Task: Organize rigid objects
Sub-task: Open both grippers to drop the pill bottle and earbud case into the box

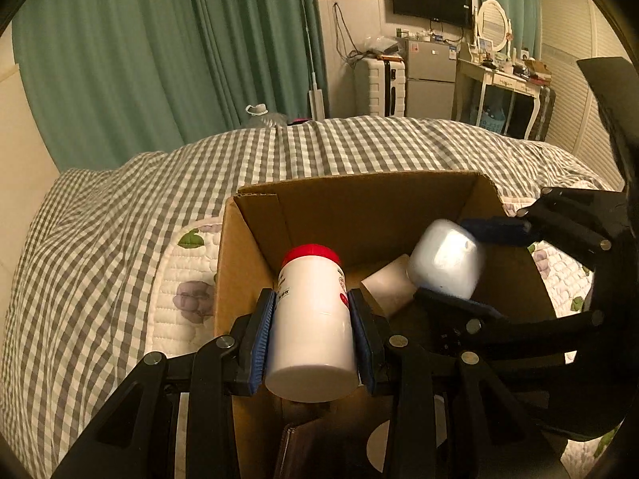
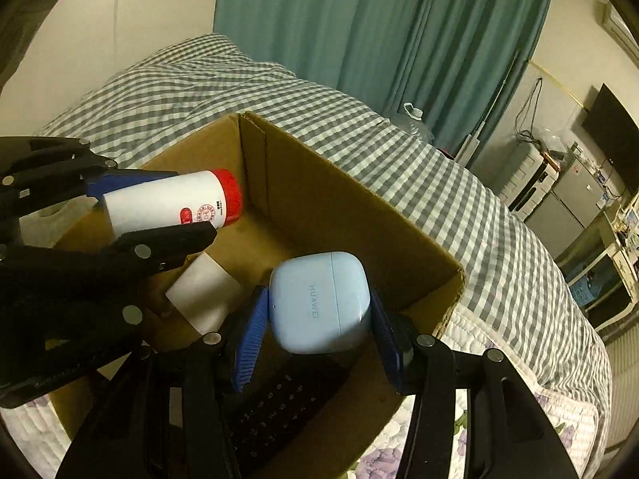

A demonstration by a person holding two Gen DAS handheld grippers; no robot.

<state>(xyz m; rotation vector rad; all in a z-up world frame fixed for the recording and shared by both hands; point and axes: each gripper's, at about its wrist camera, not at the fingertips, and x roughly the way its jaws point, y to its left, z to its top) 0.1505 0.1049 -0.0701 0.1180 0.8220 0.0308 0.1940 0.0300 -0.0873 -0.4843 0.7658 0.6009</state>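
Left gripper (image 1: 313, 343) level over cardboard box (image 2: 359, 203), jaws clamped on white bottle (image 1: 311, 319) | right gripper (image 2: 319, 331) angled in, clamped on blue earbud case (image 2: 319, 299) | right view only: "HUAWEI", black keyboard (image 2: 279, 403)

Earbud case (image 1: 445, 257) motion-blurred; paper cup (image 2: 203, 295) partly hidden behind left tool (image 2: 153, 207).
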